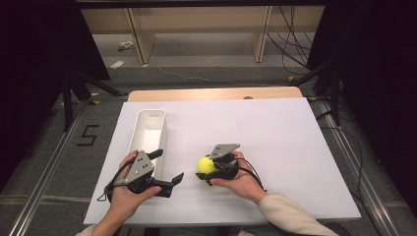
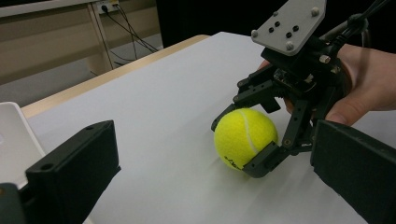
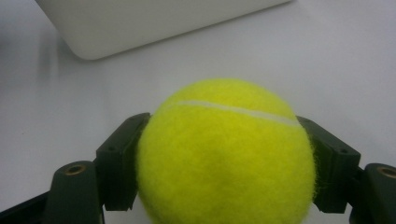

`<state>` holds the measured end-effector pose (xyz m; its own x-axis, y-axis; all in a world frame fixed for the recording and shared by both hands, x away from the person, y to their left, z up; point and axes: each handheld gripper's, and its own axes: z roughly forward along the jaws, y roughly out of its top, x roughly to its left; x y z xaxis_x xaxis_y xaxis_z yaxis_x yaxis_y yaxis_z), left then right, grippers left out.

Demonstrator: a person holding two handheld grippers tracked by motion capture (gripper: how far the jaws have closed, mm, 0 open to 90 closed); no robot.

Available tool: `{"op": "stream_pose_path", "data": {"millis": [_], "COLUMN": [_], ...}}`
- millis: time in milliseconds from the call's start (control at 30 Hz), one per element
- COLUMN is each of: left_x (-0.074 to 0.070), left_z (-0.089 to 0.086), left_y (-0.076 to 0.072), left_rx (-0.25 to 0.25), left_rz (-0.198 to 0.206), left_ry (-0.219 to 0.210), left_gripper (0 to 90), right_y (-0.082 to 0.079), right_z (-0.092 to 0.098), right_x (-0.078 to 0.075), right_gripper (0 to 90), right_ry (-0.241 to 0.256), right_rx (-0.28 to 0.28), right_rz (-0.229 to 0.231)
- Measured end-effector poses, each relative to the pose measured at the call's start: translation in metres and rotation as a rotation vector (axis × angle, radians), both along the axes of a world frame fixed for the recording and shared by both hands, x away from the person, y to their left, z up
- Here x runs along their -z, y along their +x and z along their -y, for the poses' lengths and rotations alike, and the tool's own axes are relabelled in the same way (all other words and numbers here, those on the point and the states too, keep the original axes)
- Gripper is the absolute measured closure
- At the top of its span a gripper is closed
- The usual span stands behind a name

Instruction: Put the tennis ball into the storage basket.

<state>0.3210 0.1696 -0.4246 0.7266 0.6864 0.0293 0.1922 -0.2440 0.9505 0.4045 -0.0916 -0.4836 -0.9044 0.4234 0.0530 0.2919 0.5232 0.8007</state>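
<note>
A yellow tennis ball (image 1: 205,165) sits low on the white table sheet (image 1: 275,142), just right of the middle front. My right gripper (image 1: 206,169) is shut on it, one jaw on each side. The right gripper view shows the tennis ball (image 3: 224,154) pressed between the two black pads (image 3: 122,161). My left gripper (image 1: 169,166) is open with nothing in it, a short way left of the ball and pointed at it. Seen from the left gripper (image 2: 212,186), the tennis ball (image 2: 245,136) lies ahead in the right gripper (image 2: 240,143), held by a hand.
A long white tray (image 1: 150,129) stands on the left part of the sheet, just beyond my left hand; its corner (image 3: 140,23) lies ahead of the ball. The wooden table edge (image 1: 211,93) runs along the back. The sheet's right half is bare.
</note>
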Motion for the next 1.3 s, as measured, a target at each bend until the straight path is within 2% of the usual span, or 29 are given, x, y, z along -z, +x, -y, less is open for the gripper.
{"op": "stream_pose_path", "data": {"millis": [1300], "left_x": [0.000], "left_z": [0.000], "left_y": [0.000], "left_rx": [0.000], "left_rz": [-0.001], "left_ry": [-0.001], "left_gripper": [0.7], "right_y": [-0.001], "right_z": [0.000], "right_x": [-0.020], "right_gripper": [26.5], "right_ry": [0.061], "right_rx": [0.004], "right_rz": [0.042]}}
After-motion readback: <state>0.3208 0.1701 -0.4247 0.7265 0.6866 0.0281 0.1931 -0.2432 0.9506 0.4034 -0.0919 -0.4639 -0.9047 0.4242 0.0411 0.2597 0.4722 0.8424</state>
